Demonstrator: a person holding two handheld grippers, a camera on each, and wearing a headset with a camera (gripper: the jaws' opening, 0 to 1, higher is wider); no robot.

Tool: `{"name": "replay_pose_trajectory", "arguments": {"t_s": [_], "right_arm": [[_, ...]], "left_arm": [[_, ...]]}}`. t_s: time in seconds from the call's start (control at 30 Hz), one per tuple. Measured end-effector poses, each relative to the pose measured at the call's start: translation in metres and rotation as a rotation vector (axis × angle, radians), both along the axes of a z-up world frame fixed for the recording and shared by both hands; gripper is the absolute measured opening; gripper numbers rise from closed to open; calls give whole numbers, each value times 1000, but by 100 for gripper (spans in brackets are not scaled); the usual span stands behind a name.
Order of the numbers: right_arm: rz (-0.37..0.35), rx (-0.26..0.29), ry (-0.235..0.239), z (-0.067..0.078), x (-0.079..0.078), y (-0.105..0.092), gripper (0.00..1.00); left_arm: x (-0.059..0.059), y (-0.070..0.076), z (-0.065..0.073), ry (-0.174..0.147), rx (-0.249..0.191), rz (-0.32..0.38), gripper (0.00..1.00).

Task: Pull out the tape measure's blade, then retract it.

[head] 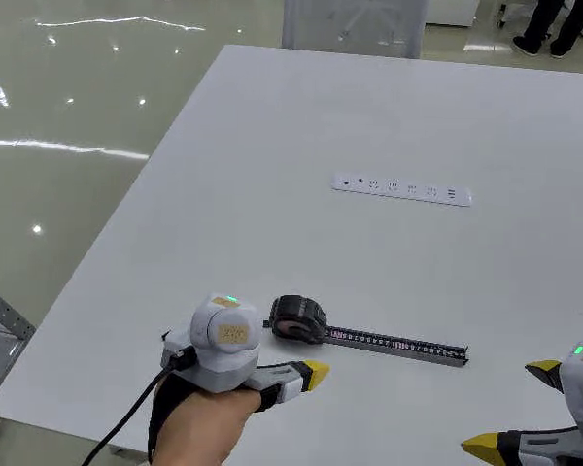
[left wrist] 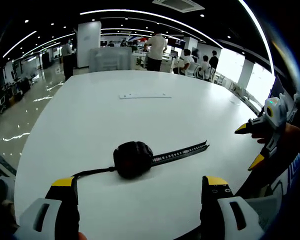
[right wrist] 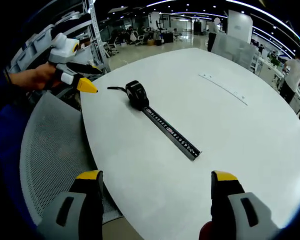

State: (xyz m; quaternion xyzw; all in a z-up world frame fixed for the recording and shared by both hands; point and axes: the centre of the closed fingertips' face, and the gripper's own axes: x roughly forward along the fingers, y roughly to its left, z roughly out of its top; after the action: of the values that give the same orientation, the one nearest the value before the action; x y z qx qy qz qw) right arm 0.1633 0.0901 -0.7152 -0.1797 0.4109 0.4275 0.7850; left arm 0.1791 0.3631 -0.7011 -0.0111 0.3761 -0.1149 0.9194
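A black tape measure [head: 297,318] [left wrist: 133,159] [right wrist: 137,94] lies on the white table [head: 369,126], its blade [head: 398,346] [left wrist: 180,152] [right wrist: 171,133] pulled out flat to the right. My left gripper [head: 306,379] [left wrist: 140,185] is open, just short of the case, holding nothing. My right gripper [head: 515,408] [right wrist: 157,177] is open too, near the table's front edge beyond the blade's tip, apart from it. A thin black strap [left wrist: 92,172] trails from the case.
A white power strip [head: 401,188] [left wrist: 142,95] [right wrist: 224,88] lies further back on the table. The table's left edge drops to a shiny floor [head: 68,116]. A grey mesh chair [right wrist: 55,155] sits below the front edge. People stand and sit in the background.
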Motion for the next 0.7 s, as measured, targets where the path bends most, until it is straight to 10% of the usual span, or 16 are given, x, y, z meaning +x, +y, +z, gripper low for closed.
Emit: {"name": "replay_pose_trajectory", "arguments": {"t_s": [0.7], "right_arm": [[189, -111, 34, -38, 45, 6, 80]], "left_arm": [[29, -4, -38, 62, -11, 28, 95]]}}
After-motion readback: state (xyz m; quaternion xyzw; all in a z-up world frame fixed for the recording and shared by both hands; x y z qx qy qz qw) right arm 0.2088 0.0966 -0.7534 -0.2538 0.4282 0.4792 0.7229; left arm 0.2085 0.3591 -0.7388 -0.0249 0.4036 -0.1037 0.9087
